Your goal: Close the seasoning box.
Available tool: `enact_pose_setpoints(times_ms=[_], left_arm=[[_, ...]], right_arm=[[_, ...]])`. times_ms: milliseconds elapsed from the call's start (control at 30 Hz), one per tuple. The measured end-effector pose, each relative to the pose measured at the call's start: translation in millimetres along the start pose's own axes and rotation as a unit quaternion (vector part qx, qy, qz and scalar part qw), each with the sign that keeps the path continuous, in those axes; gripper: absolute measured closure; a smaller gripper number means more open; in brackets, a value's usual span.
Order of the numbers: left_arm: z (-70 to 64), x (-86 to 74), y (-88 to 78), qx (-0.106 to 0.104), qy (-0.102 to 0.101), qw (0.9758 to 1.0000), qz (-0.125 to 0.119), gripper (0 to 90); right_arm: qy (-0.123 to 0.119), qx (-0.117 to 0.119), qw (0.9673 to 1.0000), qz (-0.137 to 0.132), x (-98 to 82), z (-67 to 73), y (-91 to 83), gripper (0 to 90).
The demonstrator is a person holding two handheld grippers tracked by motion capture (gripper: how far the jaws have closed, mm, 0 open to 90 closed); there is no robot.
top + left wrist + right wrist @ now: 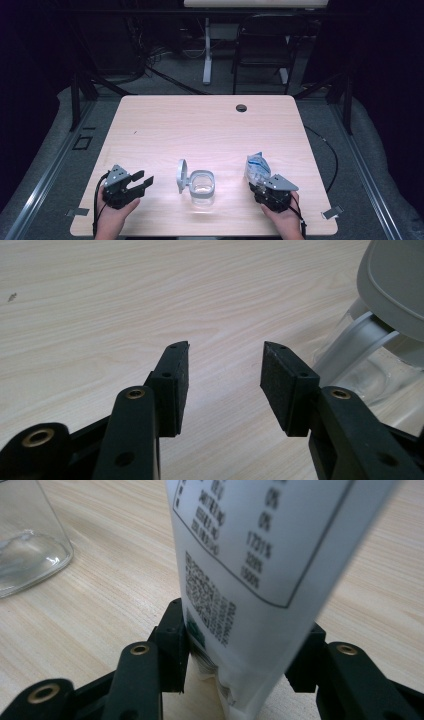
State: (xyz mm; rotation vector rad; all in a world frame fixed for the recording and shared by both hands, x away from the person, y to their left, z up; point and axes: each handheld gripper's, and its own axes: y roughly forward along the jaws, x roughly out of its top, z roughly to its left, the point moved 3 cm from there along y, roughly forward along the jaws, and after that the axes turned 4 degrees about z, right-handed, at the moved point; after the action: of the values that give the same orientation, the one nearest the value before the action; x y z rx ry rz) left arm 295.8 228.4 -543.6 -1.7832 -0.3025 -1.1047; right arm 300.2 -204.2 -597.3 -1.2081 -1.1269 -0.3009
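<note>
**Right tongs on the pouch, left tongs free beside the jar**

Nearest you, both your hands rest low at the table's (150, 125) front edge. Your left hand (112, 217) sits at about 7 o'clock, its tongs (142, 181) released, spread wide with nothing between them, aimed toward 2 o'clock at the jar. Your right hand (282, 217) sits at 5 o'clock; its tongs (245, 645) are clenched on the base of the white printed pouch (257, 167), which stands upright, leaning slightly toward 11 o'clock. Between the hands stands the clear glass jar (202, 189), its grey hinged lid (181, 175) swung open at 9 o'clock. Farther off, a cable hole (241, 108) sits at 12 o'clock.
</note>
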Motion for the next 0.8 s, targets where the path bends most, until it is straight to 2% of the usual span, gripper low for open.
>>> enact_pose_setpoints(times_ms=[200,333,533,800], left_arm=[[-1.1,-2.1,1.0,-0.001,0.0,1.0,0.001,54.6],[-1.0,-3.0,0.1,-0.002,-0.002,1.0,-0.004,54.6],[-1.8,-5.6,1.6,-0.004,-0.001,1.0,0.0,54.5],[-1.1,-6.7,-0.8,-0.004,0.0,1.0,0.001,54.5]], right_arm=[[-0.002,0.003,1.0,-0.007,5.2,1.0,-3.1,52.8],[-0.012,0.003,0.9998,-0.014,15.3,4.0,-9.6,52.8],[-0.048,-0.007,0.9987,-0.016,28.6,10.2,-18.5,52.8],[-0.082,-0.022,0.9961,-0.024,41.3,16.2,-25.4,52.8]])
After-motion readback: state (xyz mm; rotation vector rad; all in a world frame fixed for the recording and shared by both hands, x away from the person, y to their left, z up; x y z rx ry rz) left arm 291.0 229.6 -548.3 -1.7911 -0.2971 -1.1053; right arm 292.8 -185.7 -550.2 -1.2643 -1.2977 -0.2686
